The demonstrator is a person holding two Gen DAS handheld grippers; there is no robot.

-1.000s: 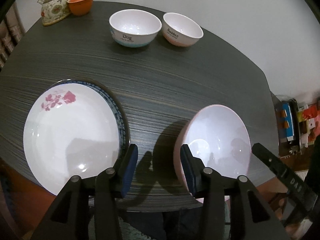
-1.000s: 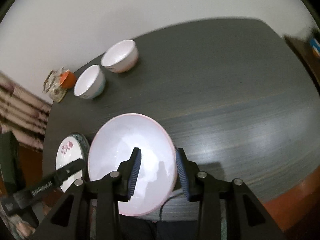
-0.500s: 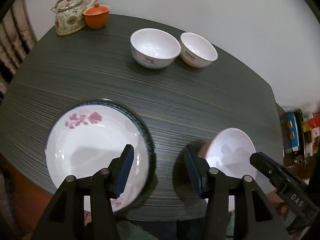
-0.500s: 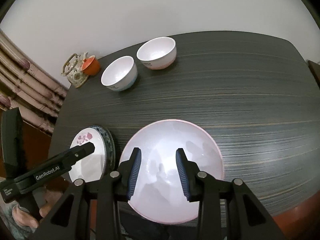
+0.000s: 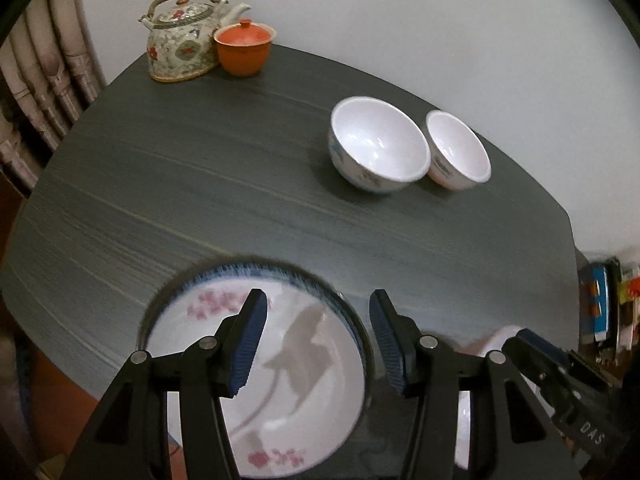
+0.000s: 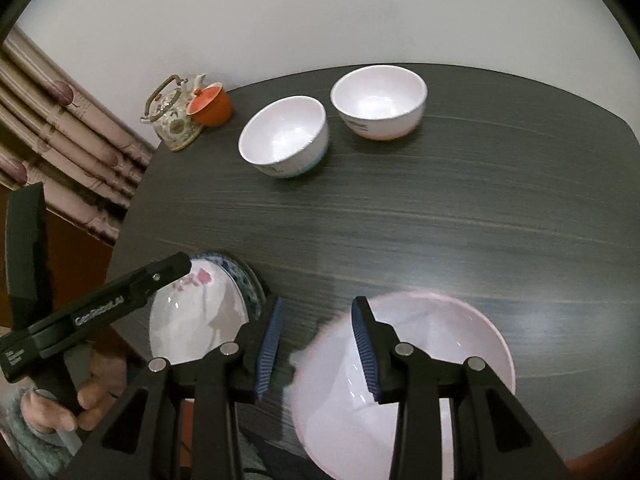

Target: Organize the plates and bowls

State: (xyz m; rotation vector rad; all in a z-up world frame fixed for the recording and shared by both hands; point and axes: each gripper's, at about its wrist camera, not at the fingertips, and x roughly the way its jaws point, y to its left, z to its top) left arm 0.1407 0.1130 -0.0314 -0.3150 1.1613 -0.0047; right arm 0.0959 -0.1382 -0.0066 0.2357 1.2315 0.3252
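A white plate with pink flowers (image 5: 304,396) lies on a blue-rimmed plate (image 5: 240,270) at the table's near edge; my left gripper (image 5: 316,336) hovers open above them. The stack also shows in the right wrist view (image 6: 196,320). A pink-rimmed plate (image 6: 440,360) lies on the table to the right; my right gripper (image 6: 318,344) is open, its right finger over the plate's left rim, left finger over bare table. Two white bowls stand at the back: one with blue print (image 5: 376,144), one with pink base (image 5: 458,150).
A flowered teapot (image 5: 180,36) and an orange lidded cup (image 5: 244,46) stand at the far left corner of the dark wood-grain table (image 5: 200,184). A curtain (image 6: 60,140) hangs left. A shelf with clutter (image 5: 608,300) is to the right.
The left gripper moved over the flowered plate stack. The right gripper has opened wider and shifted left, now astride the pink plate's left rim; the plate rests on the table.
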